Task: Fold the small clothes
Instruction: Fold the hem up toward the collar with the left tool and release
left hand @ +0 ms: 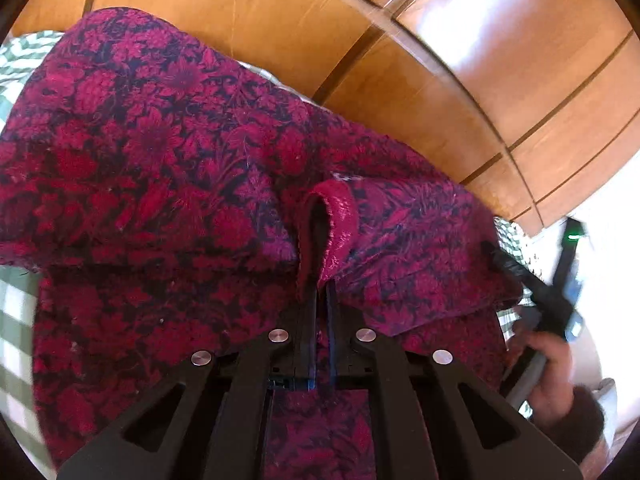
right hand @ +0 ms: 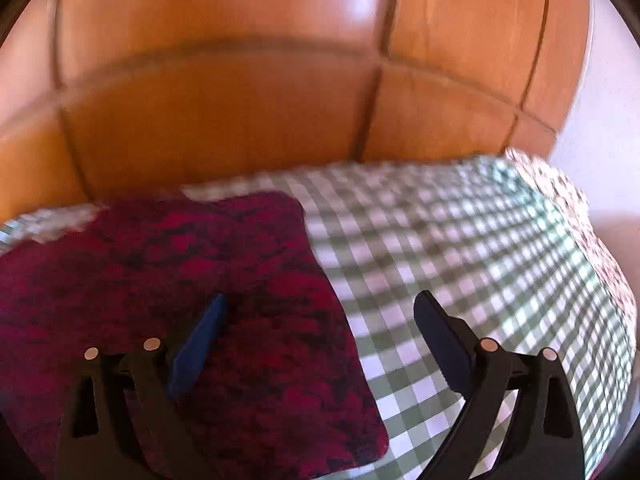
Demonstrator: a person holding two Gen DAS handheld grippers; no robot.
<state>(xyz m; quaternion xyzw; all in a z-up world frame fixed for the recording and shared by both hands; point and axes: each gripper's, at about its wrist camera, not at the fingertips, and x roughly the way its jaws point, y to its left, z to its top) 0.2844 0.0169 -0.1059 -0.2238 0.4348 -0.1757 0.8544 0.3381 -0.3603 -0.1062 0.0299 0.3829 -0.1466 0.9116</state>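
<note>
**Left Gripper Clamped on Garment Fold; Right Gripper Wide Open**

We see the left gripper [left hand: 320, 276] closed tight on a raised fold of the red floral garment [left hand: 168, 168], its jaws nearly touching with the cloth pinched between them. We see the right gripper [right hand: 320, 340] with its jaws spread wide and nothing between them; its left finger [right hand: 200, 344] hangs over the garment, its right over the green checked cloth [right hand: 460, 240]. The garment lies on this checked cloth, in front of the wooden panelling [right hand: 240, 112].
</note>
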